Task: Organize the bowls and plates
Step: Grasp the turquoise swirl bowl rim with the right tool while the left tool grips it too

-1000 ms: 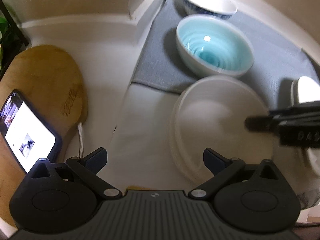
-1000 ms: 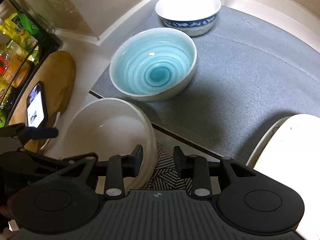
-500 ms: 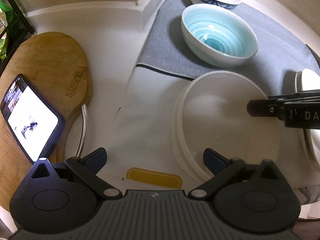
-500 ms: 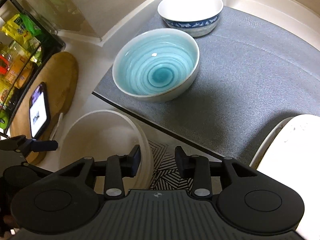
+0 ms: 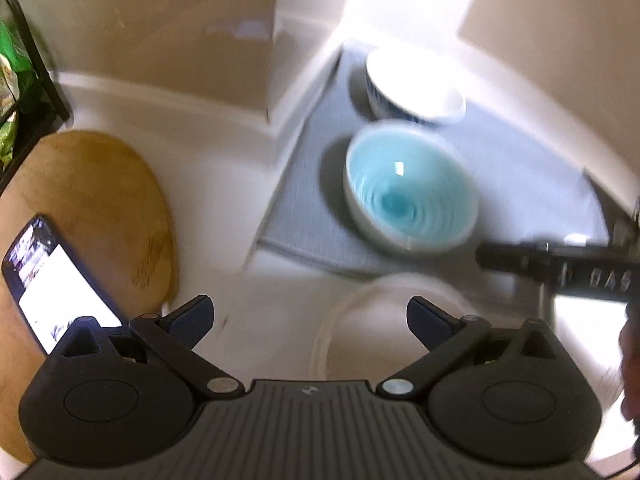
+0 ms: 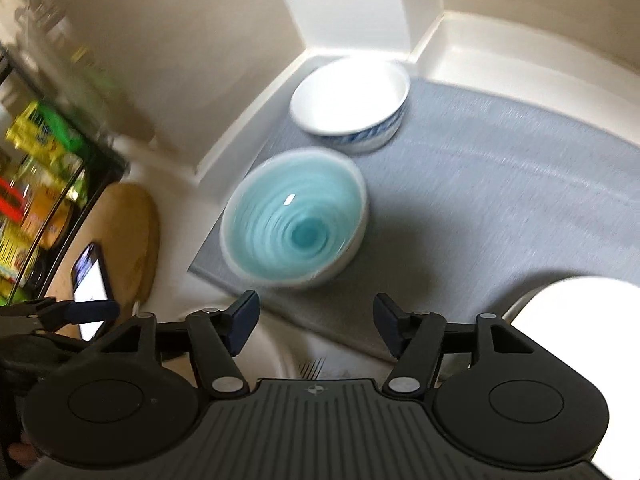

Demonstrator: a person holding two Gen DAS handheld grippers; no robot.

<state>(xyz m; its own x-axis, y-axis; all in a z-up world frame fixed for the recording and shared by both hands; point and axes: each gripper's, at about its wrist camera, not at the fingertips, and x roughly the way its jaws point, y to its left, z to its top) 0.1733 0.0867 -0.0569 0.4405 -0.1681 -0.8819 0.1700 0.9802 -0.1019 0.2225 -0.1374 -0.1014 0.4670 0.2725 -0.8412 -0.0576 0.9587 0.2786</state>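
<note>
Right gripper (image 6: 316,324): jaws just opened, nothing between them. Left gripper (image 5: 310,320): wide, empty, above the white plate (image 5: 360,320).

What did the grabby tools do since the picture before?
The right tool has just been opening and let go of the white plate rim; nothing is between its jaws now. Both tools lifted away. The blue bowl and patterned bowl stayed on the mat.

White letters "DAS" stand on the black side of the right gripper (image 5: 592,276), cut off at the picture's edge. The phone (image 5: 60,292) screen and the snack packets (image 6: 36,184) are too blurred to read.
</note>
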